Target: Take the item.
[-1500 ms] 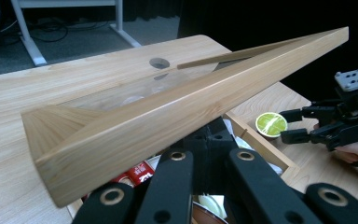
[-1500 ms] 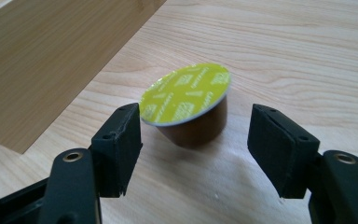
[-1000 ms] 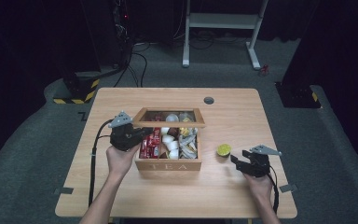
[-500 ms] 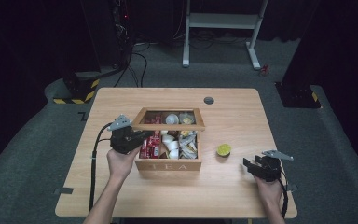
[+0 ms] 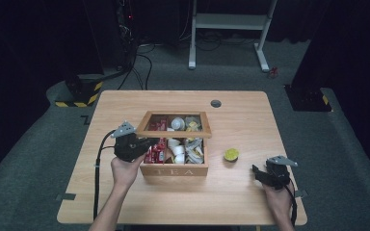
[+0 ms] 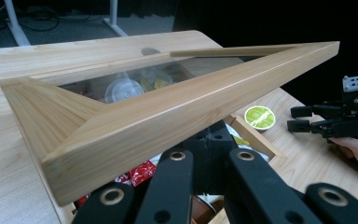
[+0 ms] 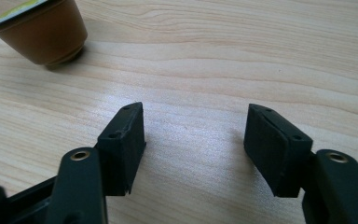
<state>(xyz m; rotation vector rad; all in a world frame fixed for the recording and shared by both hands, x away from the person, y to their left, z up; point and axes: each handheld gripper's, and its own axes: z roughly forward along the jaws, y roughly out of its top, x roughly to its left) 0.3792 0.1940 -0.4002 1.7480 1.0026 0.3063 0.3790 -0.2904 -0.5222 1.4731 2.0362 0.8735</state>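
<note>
Capsule (image 5: 231, 154) sits upside-down on the desk (image 5: 241, 110) right of the tea box (image 5: 174, 170), light, rigid-walled, best pinched across its tapered sides, right gripper (image 5: 256, 171) fingers just opening, empty, while left gripper (image 5: 147, 143) clamps the lid (image 6: 168, 112) up.

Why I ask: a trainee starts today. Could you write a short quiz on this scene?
1. True or false: the lid of the tea box is raised.
2. Which is at the lid: A left tool, B right tool?
3. What stands on the table between the box and the right tool?
Key: 1 true. 2 A. 3 A green-topped capsule; the right tool's jaws have just been opening, with nothing between them.
</note>
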